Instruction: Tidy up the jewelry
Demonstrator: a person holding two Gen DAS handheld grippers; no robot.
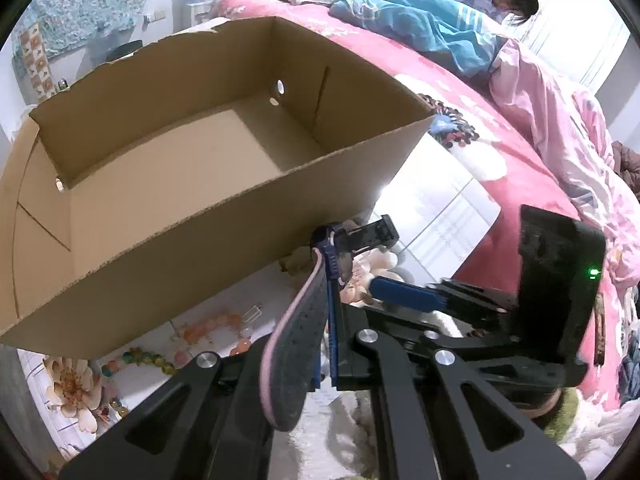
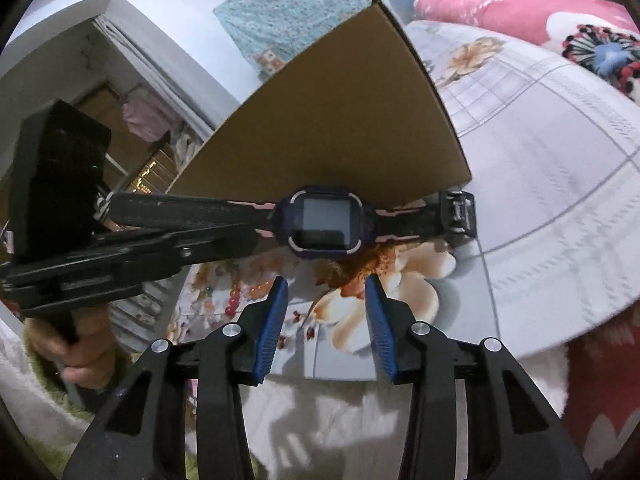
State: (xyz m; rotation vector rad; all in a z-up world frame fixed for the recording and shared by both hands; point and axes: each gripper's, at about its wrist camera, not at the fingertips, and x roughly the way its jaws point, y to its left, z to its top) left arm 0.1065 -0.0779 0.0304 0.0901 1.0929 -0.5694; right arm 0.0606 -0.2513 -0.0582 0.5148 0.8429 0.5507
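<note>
My left gripper (image 1: 330,276) is shut on a dark smartwatch (image 1: 292,340) with pink-edged straps. One strap trails back toward the camera between the fingers. In the right wrist view the watch (image 2: 324,220) hangs level in front of the cardboard box (image 2: 340,120), held from the left by the left gripper (image 2: 248,232). My right gripper (image 2: 326,284) stands open just below the watch face, with nothing between its blue pads (image 2: 276,312). The open, empty box (image 1: 160,92) lies ahead and to the left in the left wrist view. Bead bracelets (image 1: 216,324) lie on the floral cloth below it.
The right gripper's body (image 1: 560,280) sits close at the right of the left wrist view. A person (image 1: 480,8) lies on the pink bed (image 1: 500,152) behind. A grey checked floral cloth (image 2: 540,200) covers the surface. More beads (image 2: 232,300) lie near the box's edge.
</note>
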